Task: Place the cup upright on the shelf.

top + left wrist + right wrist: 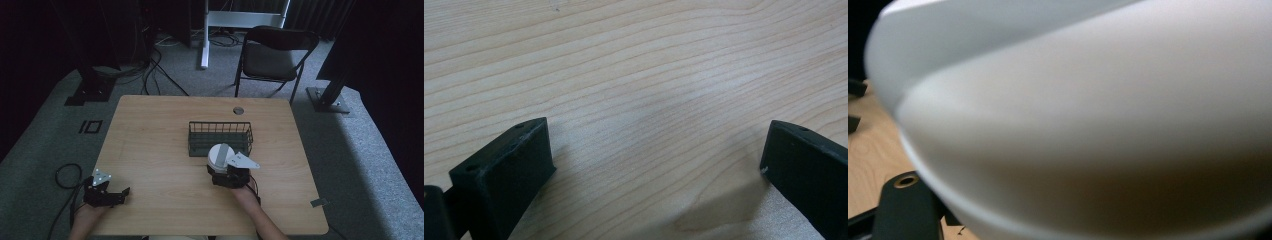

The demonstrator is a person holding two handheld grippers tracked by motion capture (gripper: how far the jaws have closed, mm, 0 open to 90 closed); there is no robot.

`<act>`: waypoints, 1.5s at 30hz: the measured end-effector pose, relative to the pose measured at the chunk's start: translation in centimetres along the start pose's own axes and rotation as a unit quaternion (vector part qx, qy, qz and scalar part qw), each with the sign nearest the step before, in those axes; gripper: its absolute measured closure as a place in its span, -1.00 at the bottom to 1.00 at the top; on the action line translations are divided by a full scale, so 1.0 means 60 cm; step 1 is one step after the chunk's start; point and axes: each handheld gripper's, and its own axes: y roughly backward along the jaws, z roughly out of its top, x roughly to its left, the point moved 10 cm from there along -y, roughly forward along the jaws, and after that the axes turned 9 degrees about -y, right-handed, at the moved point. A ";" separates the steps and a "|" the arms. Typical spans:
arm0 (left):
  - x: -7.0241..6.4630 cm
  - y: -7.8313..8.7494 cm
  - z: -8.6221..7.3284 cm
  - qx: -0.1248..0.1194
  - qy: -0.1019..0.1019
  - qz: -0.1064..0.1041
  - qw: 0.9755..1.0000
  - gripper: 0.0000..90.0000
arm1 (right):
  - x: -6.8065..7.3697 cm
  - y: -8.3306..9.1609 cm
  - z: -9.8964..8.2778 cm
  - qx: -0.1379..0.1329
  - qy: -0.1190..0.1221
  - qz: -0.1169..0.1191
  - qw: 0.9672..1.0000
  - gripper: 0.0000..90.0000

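The rectangular wooden table (150,150) is pale tan with fine brown wavy grain lines, clearest in the left gripper view. On it stands a black wire basket (220,137) with a thin grid of bars. The round white object (218,155), probably a stack of bowls, looks plain white shading to soft grey, without pattern. Both grippers are black: the left gripper (117,196) and the right gripper (227,176), each with a light grey plate. The carpet (370,145) is speckled grey, the folding chair (272,55) black.
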 end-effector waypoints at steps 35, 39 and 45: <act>0.000 0.000 0.000 0.000 0.000 0.000 1.000 -0.99 | -0.052 -0.051 0.172 -0.056 -0.050 -0.084 0.994 -0.61; 0.000 0.000 0.000 0.000 0.000 0.000 1.000 -0.99 | -0.067 -0.069 0.173 -0.050 -0.058 -0.114 0.991 -0.61; 0.000 0.000 0.000 0.000 0.000 0.000 1.000 -0.99 | -0.087 -0.090 0.161 -0.030 -0.081 -0.147 0.985 -0.61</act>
